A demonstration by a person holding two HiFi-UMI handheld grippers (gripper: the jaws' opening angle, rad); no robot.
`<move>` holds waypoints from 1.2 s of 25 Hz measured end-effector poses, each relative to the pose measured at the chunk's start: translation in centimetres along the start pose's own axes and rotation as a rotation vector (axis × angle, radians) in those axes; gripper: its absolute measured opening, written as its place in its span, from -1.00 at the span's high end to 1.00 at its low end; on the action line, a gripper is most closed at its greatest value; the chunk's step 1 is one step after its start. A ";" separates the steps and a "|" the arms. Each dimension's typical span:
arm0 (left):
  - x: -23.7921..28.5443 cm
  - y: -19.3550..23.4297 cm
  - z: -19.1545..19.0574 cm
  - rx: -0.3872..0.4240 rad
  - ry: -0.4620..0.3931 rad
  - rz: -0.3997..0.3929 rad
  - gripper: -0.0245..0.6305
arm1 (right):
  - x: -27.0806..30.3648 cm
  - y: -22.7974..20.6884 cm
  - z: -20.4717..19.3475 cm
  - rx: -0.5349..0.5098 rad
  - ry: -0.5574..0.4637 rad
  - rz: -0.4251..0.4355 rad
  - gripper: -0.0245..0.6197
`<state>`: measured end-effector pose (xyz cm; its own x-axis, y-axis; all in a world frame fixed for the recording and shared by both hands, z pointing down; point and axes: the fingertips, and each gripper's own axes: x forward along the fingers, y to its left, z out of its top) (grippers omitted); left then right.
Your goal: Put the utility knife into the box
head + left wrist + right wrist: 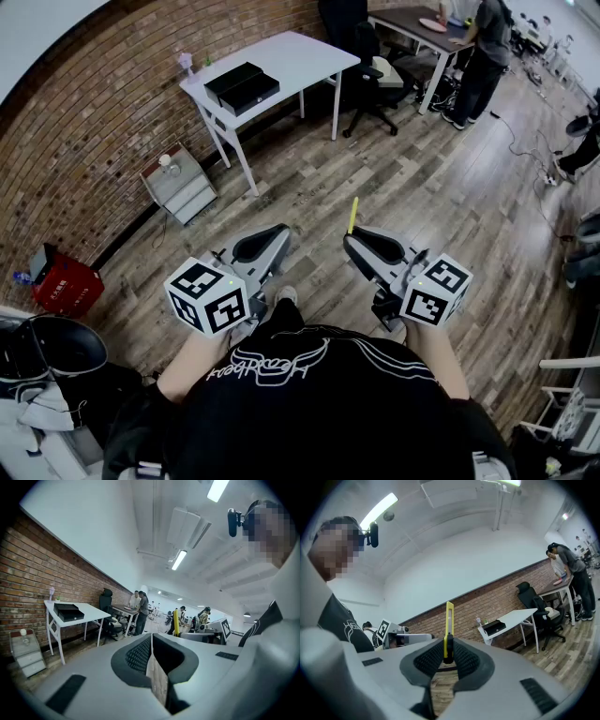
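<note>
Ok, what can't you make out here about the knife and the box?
- Utility knife: lower end hidden inside the right claw, right gripper view; blade out or not, too small to tell.
- Black box on the white table: too distant in every view to tell whether it is open.

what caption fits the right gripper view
Right gripper shut on yellow utility knife, white table with black box beyond.
</note>
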<state>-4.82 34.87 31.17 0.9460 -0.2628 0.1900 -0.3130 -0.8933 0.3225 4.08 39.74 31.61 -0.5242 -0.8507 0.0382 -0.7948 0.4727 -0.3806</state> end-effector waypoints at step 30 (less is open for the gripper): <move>10.6 17.6 4.5 -0.093 0.057 -0.056 0.81 | 14.0 -14.6 2.9 0.040 0.056 -0.131 0.72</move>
<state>0.08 14.68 34.73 0.9567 -0.1898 0.2207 -0.2686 -0.8679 0.4179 9.19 20.25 34.99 -0.4339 -0.8898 0.1416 -0.8453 0.3476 -0.4058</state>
